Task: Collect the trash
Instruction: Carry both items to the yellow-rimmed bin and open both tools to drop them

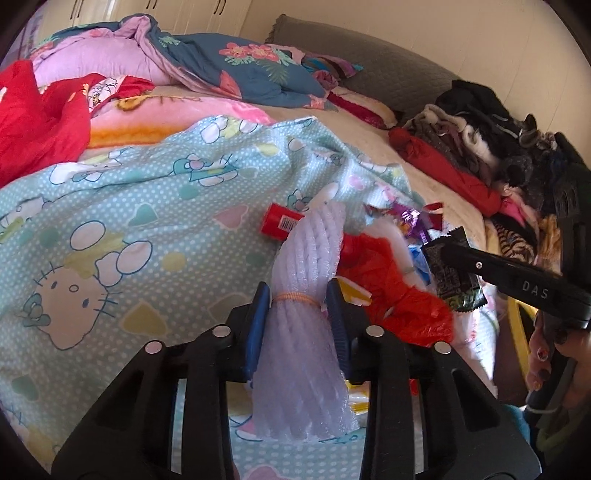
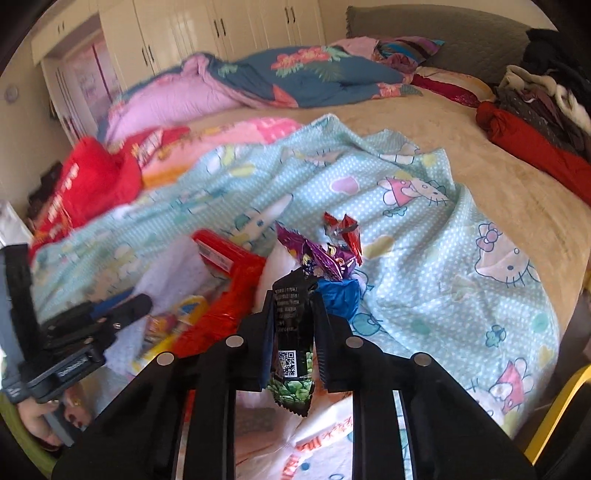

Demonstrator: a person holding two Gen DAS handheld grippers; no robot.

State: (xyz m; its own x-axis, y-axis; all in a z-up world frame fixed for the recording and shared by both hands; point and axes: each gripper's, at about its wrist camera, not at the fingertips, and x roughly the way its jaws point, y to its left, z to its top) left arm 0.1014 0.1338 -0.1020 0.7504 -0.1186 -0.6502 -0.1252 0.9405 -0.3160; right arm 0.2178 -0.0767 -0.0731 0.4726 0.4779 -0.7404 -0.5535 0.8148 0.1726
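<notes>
My left gripper [image 1: 298, 295] is shut on a white foam sleeve [image 1: 306, 266] bound by a rubber band; both blue pads press its sides. My right gripper [image 2: 295, 299] is shut on a black snack wrapper [image 2: 293, 332] with a green print and a QR code; the same black snack wrapper [image 1: 452, 275] shows in the left wrist view, pinched by the right gripper [image 1: 448, 245]. Loose trash lies on the Hello Kitty sheet [image 1: 129, 206]: a red plastic bag [image 1: 391, 288], a red tube [image 1: 280, 221], a purple wrapper [image 2: 317, 258], a blue wrapper [image 2: 338, 295] and a small red wrapper [image 2: 343, 225].
Crumpled quilts [image 1: 236, 62] and a red garment [image 1: 40, 122] lie at the bed's far left. A pile of dark clothes [image 1: 491, 129] lines the right side. White wardrobes [image 2: 207, 33] stand behind. A yellow edge [image 2: 554, 410] shows at lower right. A hand [image 1: 543, 354] holds the right gripper.
</notes>
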